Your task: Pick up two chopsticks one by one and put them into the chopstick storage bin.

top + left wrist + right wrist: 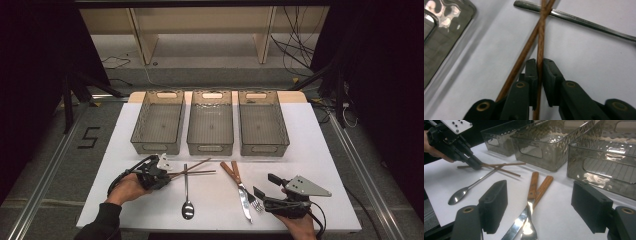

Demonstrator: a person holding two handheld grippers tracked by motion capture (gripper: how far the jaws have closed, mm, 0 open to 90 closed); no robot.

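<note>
Now left tool (539, 65) pinches one chopstick (540, 37) low on table (300, 150) by left bin (158, 121), prob. to lift it; right tool (541, 207) spread over knife (517, 223) & fork (530, 228).

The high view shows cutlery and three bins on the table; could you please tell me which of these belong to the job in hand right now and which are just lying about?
In hand:
- left gripper, jaws closed on one chopstick
- the other chopstick, crossed with it

Lying about:
- spoon
- knife and fork, wooden handles
- three grey bins
- right gripper, jaws open, holding nothing
</note>
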